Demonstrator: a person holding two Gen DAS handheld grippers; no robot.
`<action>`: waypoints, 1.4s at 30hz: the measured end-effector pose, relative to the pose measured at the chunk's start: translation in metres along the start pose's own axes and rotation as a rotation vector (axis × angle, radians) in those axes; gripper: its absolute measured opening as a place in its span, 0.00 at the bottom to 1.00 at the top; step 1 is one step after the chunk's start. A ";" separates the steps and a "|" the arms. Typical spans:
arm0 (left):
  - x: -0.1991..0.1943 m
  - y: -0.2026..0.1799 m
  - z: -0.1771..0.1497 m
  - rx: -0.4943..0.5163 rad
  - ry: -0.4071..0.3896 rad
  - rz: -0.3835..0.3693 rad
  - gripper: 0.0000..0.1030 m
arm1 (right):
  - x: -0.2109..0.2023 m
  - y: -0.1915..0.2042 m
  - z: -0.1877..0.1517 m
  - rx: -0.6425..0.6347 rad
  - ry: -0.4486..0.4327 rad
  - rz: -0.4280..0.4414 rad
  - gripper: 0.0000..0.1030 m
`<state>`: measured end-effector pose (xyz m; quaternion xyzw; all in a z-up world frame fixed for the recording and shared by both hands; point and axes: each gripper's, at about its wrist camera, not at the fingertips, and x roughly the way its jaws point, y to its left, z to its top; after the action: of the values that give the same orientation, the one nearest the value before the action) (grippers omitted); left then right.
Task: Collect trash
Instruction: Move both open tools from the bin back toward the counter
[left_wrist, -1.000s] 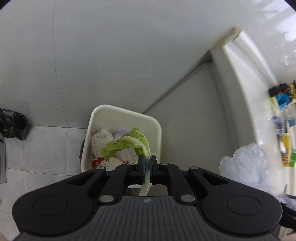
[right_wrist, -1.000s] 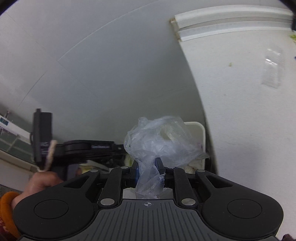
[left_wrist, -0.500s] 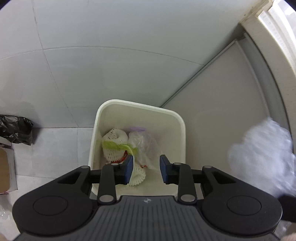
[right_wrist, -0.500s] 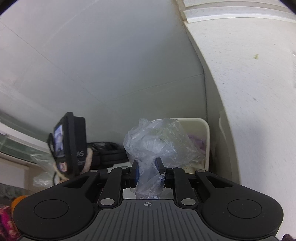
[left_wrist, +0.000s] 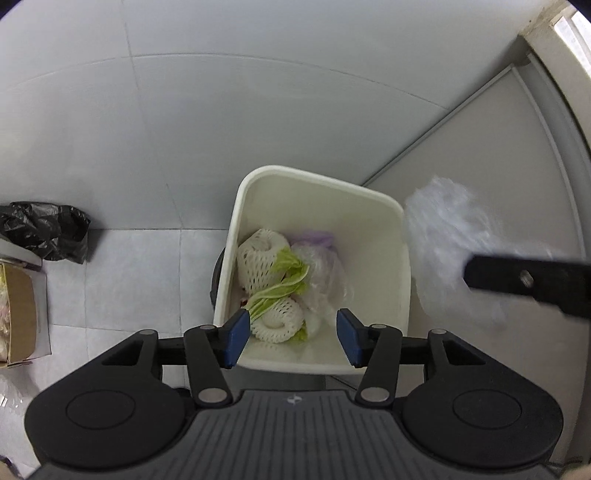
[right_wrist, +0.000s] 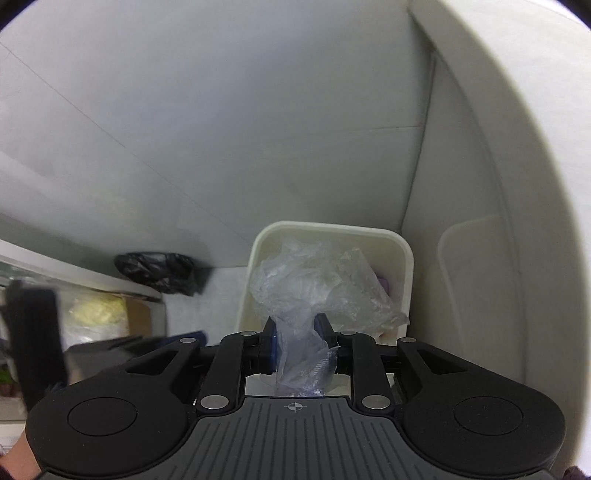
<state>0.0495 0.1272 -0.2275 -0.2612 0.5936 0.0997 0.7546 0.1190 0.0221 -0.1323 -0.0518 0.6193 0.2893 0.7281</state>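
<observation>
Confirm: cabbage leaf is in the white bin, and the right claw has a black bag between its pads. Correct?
Not quite. The bag in the right claw is clear plastic, not black, as the right wrist view shows. The cabbage leaf does lie in the white bin.

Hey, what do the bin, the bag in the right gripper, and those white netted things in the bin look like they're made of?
Bin: looks like smooth, cream, moulded plastic with a rounded rim and faint sheen.
Bag: thin clear plastic film, crinkled and see-through; it sits between the right gripper's opening jaws.
Netted things: probably white foam fruit netting, judging by the soft, matte open mesh.
</observation>
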 end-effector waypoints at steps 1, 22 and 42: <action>0.001 0.001 -0.001 -0.001 0.002 0.000 0.48 | 0.003 0.000 0.001 -0.003 0.006 -0.001 0.21; 0.001 -0.004 -0.007 0.002 0.006 0.005 0.61 | -0.002 -0.015 0.032 0.071 0.011 0.033 0.78; -0.022 -0.011 -0.016 0.047 0.011 0.003 0.88 | -0.051 0.009 0.023 -0.049 -0.123 0.074 0.83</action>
<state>0.0356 0.1131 -0.2062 -0.2429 0.6002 0.0852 0.7573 0.1310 0.0217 -0.0773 -0.0289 0.5677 0.3339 0.7520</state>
